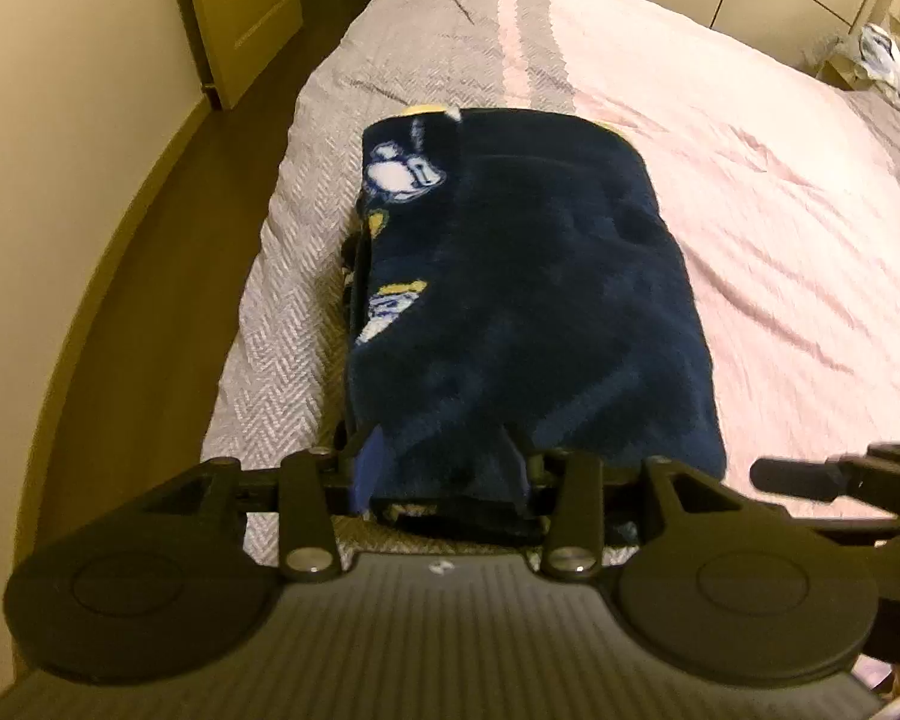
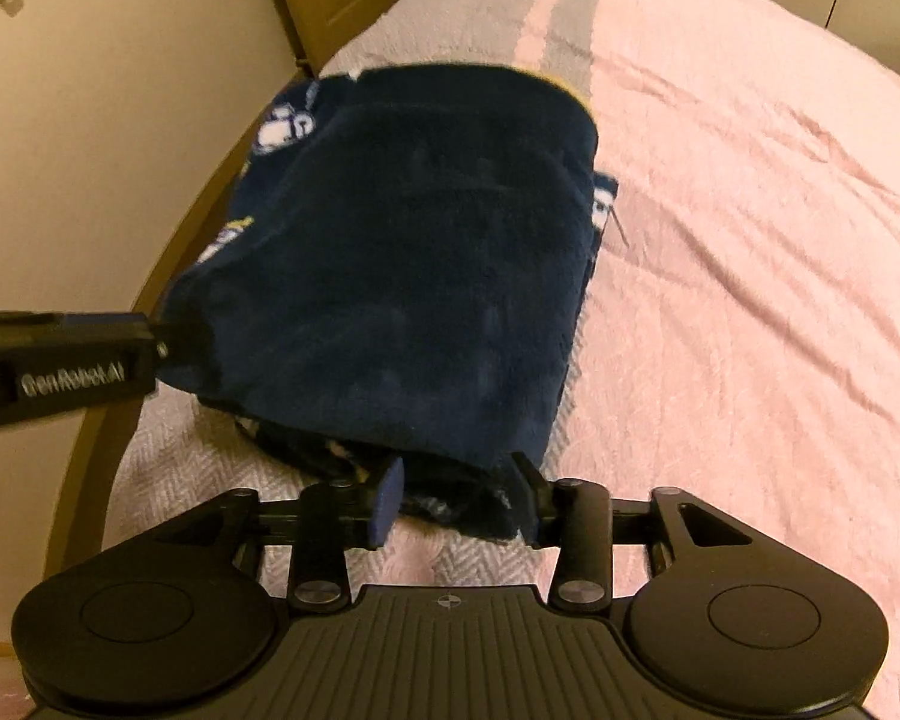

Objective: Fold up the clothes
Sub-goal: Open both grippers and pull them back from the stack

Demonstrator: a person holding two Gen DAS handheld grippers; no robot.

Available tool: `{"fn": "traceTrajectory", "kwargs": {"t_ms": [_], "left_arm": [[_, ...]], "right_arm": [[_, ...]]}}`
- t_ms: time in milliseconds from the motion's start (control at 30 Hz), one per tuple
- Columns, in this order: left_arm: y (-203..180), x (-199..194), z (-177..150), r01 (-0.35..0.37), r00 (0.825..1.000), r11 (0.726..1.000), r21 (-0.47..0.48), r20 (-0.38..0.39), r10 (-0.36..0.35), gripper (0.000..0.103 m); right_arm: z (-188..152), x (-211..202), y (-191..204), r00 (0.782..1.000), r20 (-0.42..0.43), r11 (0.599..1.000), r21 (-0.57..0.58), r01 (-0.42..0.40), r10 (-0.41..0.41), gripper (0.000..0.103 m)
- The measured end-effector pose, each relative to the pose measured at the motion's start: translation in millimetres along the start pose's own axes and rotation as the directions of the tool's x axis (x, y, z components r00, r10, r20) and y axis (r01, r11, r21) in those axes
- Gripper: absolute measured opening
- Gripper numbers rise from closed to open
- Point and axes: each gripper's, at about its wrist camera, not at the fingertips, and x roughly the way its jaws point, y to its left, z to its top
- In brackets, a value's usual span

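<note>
A folded navy fleece garment [image 1: 540,300] with white and yellow cartoon prints lies in a thick rectangle near the left edge of the bed. My left gripper [image 1: 444,474] stands at its near edge, jaws apart, with the fold's front lip lying loosely between the blue pad [image 1: 369,468] and the other finger. In the right wrist view the same garment [image 2: 414,252] fills the middle. My right gripper [image 2: 459,504] straddles the near right corner of the fold, its jaws also apart around the cloth. The left gripper's body [image 2: 60,372] shows at the left, beside the garment.
The bedspread is grey herringbone [image 1: 282,324] along the left and pink [image 1: 780,228] across the rest. Dark floor [image 1: 168,276], a cream wall and a wooden door [image 1: 246,12] lie left of the bed. A pile of clothes [image 1: 882,54] sits far right.
</note>
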Motion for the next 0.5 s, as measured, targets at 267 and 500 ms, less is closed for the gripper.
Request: {"fn": "traceTrajectory", "kwargs": {"t_ms": [267,500], "left_arm": [[-14.4,-45.0,-18.8,-0.05,0.998,0.999,0.01,0.047,0.05,0.045],[-23.4,-73.1,-33.6,-0.061,0.997,0.998,0.008,0.052,0.061,0.046]], "right_arm": [[-19.5,-38.0,12.2,0.999,0.041,1.0,0.001,0.007,-0.007,0.051],[-39.0,-67.3,15.8,0.999,0.046,1.0,-0.005,0.023,-0.022,0.052]]}}
